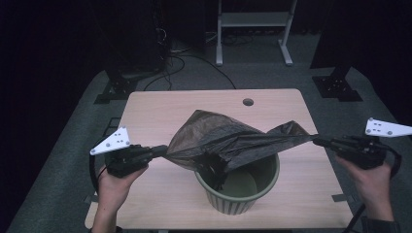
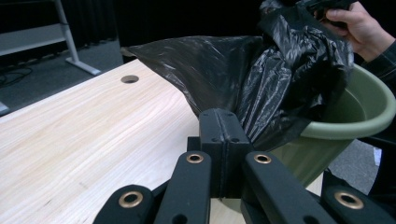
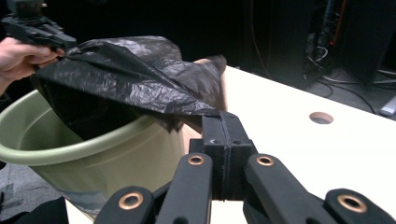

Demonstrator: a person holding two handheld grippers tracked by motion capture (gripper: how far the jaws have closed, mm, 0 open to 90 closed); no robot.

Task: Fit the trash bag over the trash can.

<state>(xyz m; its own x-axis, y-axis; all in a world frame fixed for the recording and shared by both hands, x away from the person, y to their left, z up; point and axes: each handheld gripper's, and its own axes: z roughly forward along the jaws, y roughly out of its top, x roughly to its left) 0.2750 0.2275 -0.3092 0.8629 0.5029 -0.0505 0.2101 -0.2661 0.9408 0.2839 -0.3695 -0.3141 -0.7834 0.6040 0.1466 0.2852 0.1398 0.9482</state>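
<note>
Jaws of my left gripper (image 1: 160, 151) are clamped on one edge of the black bin bag (image 1: 228, 141); my right gripper (image 1: 318, 141) pinches the opposite edge. Bag hangs stretched above the green bin (image 1: 243, 194) on the table (image 1: 160, 104), partly dipping inside. To do this well, I judge: spread the mouth evenly, then lower it centred over the rim.

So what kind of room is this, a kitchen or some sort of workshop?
Most likely a lab or recording studio, not a kitchen: a bare wooden table with a cable hole stands among black curtains, loose floor cables and metal stands.
</note>
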